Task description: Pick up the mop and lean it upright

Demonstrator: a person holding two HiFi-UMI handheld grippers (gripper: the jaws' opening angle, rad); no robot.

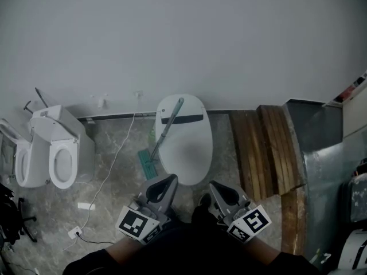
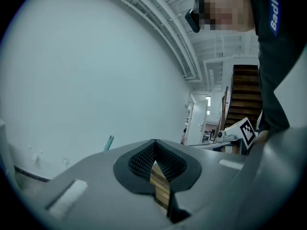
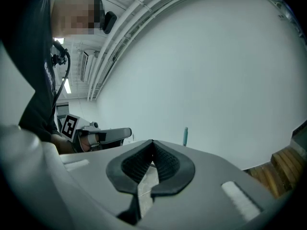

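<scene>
Mop – long teal pole with a flat teal pad, the mop [image 1: 167, 130] – is seen in the head view lying slantwise across a white oval ceramic fixture [image 1: 192, 153]. Its pad [image 1: 147, 164] is on the grey marbled floor [image 1: 114, 205] just left of the fixture, and its upper end is close to the pale wall [image 1: 200, 39]. Whether the tip touches the wall cannot be told.

Handling, judged: the pole is likely light, stiff and smooth, so it may slide between hard pads. The pad end looks hinged and may flop when lifted. The best hold is judged to be mid-pole, above the fixture's rim, with the second gripper nearer the top to steer.

Left gripper [image 2: 153, 142]: jaws closed tip to tip, nothing held. Right gripper [image 3: 152, 142]: jaws likewise met at the tips, empty. Both are held level, short of the mop and well apart from it.

Views compared:
- The head view alone gives the layout: the mop's full length, two white toilets [image 1: 57, 153] at left, a white cable [image 1: 112, 165] on the floor and stacked brown wooden planks [image 1: 264, 148] at right.
- The gripper views show only the pole's teal tip above each jaw housing, against the wall.
- Each gripper view shows the other gripper alongside, and the left gripper view also shows a wooden staircase [image 2: 245, 95] and a doorway beyond.
</scene>
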